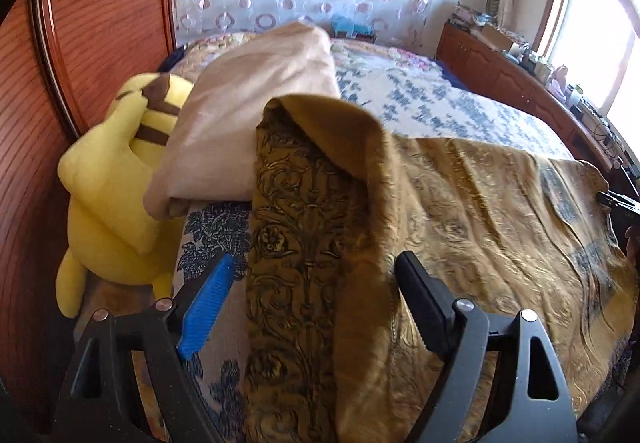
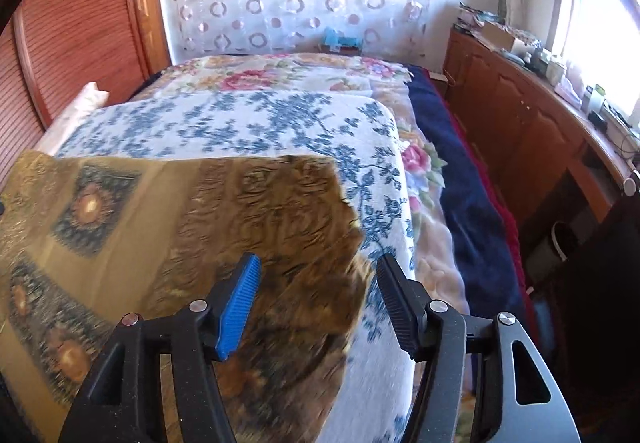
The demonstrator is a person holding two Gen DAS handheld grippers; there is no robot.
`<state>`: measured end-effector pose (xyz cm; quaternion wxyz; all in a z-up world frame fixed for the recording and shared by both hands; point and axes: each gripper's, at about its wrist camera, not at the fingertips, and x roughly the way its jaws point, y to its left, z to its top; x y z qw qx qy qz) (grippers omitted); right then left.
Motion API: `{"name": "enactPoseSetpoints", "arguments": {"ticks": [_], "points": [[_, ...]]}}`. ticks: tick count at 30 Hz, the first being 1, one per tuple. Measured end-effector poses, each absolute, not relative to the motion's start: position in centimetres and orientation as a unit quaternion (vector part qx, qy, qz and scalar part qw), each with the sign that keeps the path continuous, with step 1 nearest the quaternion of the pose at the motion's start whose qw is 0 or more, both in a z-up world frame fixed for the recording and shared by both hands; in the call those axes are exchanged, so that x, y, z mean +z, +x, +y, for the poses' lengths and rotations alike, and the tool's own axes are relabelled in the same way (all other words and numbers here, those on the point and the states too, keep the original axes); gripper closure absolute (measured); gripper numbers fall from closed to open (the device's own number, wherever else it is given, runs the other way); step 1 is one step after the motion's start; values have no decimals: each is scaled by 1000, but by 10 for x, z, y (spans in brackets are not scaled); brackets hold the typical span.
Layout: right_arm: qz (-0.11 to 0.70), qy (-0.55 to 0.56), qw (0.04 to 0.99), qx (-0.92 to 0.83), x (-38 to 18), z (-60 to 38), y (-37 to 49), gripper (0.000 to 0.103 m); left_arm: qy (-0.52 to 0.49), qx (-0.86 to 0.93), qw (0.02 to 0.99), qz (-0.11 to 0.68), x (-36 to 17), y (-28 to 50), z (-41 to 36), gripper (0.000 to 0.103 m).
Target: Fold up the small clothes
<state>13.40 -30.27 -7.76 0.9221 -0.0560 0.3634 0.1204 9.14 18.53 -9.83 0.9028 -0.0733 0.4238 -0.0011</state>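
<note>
A golden-brown patterned cloth (image 1: 460, 195) lies spread on the bed, and its left part is turned over into a raised fold (image 1: 320, 171). My left gripper (image 1: 316, 303) stands open astride that fold; neither the blue pad nor the black pad presses on it. In the right wrist view the same cloth (image 2: 140, 227) covers the lower left, with its frayed right corner (image 2: 320, 243) between the fingers of my right gripper (image 2: 318, 303). That gripper is open too, its pads apart from the fabric.
A white bedspread with blue flowers (image 2: 240, 123) covers the bed. A yellow plush toy (image 1: 108, 171) and a beige pillow (image 1: 248, 111) lie at the left by the wooden headboard (image 1: 80, 43). A dark blue blanket (image 2: 460, 183) and a cluttered wooden cabinet (image 2: 520, 115) run along the right.
</note>
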Motion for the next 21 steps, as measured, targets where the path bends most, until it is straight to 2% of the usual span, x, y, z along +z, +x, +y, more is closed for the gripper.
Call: {"name": "enactPoseSetpoints", "arguments": {"ticks": [3,6,11,13,15,16,17,18,19,20,21], "points": [[373,-45,918,125,-82,-301,149,40,-101,-6,898,428,-103,94,193,21],[378,-43,916,124,-88,-300,164,40,-116,-24,896,427,-103,94,193,33],[372,-37,920,119,-91,-300,170,34,-108,-22,897,428,-106,100,190,36],[371,-35,920,120,-91,-299,170,34,-103,-29,897,429,-106,103,186,46],[370,-38,918,135,-91,-296,169,34,-97,-43,896,431,-106,105,182,69],[369,-43,918,142,-91,-293,167,38,-91,-49,896,432,-105,105,179,73],[367,-47,917,150,-91,-291,166,43,-83,-56,897,431,-105,104,174,83],[365,-52,916,160,-91,-289,164,57,-81,-62,897,430,-104,104,173,91],[363,-56,915,170,-91,-286,162,70,-75,-61,898,429,-104,103,170,92],[361,-59,914,176,-91,-285,161,75,-68,-60,900,426,-102,102,168,94],[359,-63,914,179,-91,-284,159,92,-64,-60,902,422,-100,100,167,95]]}}
